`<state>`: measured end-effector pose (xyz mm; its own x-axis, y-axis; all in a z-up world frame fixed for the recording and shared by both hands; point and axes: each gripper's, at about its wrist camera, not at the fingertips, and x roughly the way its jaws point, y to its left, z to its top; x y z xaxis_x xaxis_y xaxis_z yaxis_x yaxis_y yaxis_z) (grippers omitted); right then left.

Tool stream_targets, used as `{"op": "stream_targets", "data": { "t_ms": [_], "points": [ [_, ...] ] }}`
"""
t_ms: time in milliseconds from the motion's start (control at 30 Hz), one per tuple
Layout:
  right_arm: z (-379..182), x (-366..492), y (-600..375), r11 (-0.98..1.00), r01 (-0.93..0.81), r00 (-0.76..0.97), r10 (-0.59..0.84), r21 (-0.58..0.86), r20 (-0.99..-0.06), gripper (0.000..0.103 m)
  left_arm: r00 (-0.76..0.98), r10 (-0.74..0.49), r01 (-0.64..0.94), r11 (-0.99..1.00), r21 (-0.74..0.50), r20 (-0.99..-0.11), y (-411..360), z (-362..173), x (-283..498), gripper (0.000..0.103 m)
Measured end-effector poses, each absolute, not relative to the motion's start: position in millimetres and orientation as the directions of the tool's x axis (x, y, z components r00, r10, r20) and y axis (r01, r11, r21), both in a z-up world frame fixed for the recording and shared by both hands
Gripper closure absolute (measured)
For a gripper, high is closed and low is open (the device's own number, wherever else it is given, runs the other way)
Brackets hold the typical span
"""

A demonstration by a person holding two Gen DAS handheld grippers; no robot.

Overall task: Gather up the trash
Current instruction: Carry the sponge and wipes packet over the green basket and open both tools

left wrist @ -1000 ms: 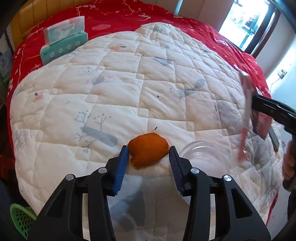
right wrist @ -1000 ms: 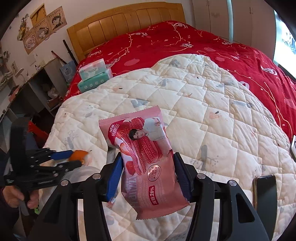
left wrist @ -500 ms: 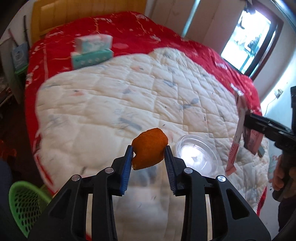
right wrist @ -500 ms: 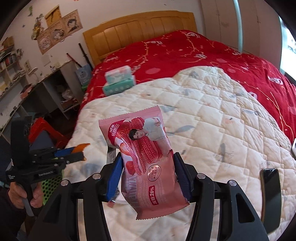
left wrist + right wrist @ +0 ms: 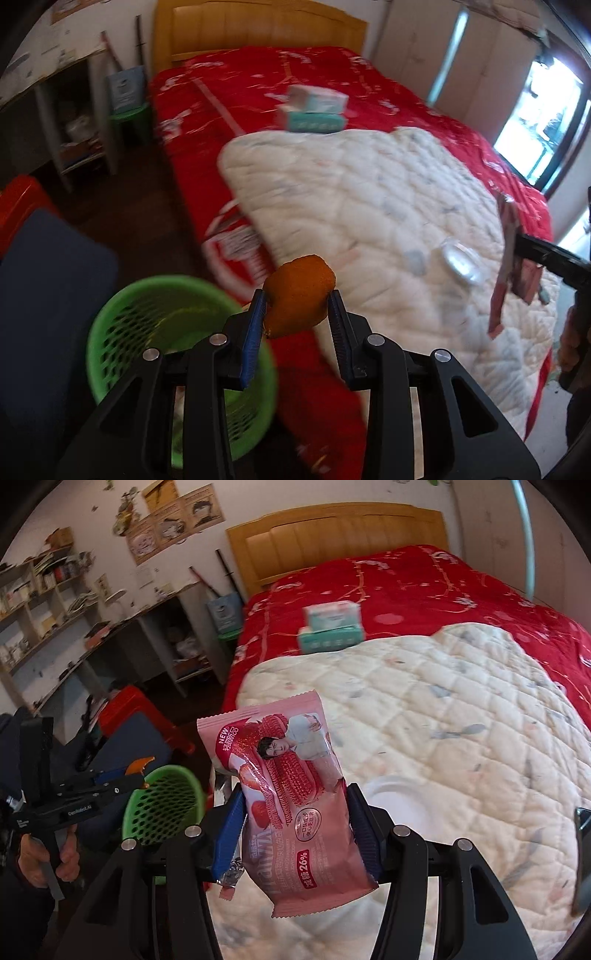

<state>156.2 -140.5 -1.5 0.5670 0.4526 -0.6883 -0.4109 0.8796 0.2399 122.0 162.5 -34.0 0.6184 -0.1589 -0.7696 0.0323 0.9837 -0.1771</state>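
Observation:
My left gripper (image 5: 296,295) is shut on a piece of orange peel (image 5: 300,295), held in the air off the bed's side, just right of a green mesh bin (image 5: 122,328) on the floor. In the right wrist view that left gripper (image 5: 142,775) shows at the far left beside the green bin (image 5: 162,805), the orange peel (image 5: 140,765) at its tip. My right gripper (image 5: 295,805) is shut on a pink snack wrapper (image 5: 291,794) above the quilt's near edge; the right gripper (image 5: 513,254) and pink wrapper (image 5: 504,273) appear at the right of the left wrist view.
A clear plastic lid (image 5: 461,260) (image 5: 399,801) lies on the white quilt (image 5: 369,206). Tissue packs (image 5: 314,109) sit on the red bedspread. A dark phone (image 5: 581,849) lies at the right edge. A blue cushion (image 5: 44,295), a red stool and shelves stand left of the bed.
Both grippers swung left off the quilt toward the bed's side. The left one lifted the peel away from the lid; the green bin came into view beside it. The wrapper stayed gripped.

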Motion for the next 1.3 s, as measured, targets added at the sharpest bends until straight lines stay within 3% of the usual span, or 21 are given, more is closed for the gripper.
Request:
{"op": "stream_targets", "data": {
  "t_ms": [433, 533, 633, 1300],
  "points": [
    [-4.4, 134.5, -48.3, 0.81, -0.532, 0.479, 0.528, 0.246, -0.701, 0.05, 0.546, -0.076, -0.164, 0.967, -0.195, -0.834, 248.7, -79.6, 77.1, 0.065],
    [-6.5, 133.8, -33.0, 0.797, -0.55, 0.462, 0.54, 0.25, -0.704, 0.05, 0.536, -0.086, -0.189, 0.957, -0.219, -0.84, 259.1, -87.4, 71.8, 0.059],
    [-9.1, 132.8, -16.9, 0.784, -0.567, 0.443, 0.549, 0.252, -0.709, 0.05, 0.538, -0.075, -0.21, 0.953, -0.219, -0.84, 266.0, -89.1, 65.5, 0.046],
    [-37.3, 124.4, 78.1, 0.711, -0.642, 0.318, 0.588, 0.287, -0.744, 0.045, 0.575, -0.011, -0.313, 0.921, -0.233, -0.818, 307.8, -83.1, 11.0, 0.037]
  ]
}}
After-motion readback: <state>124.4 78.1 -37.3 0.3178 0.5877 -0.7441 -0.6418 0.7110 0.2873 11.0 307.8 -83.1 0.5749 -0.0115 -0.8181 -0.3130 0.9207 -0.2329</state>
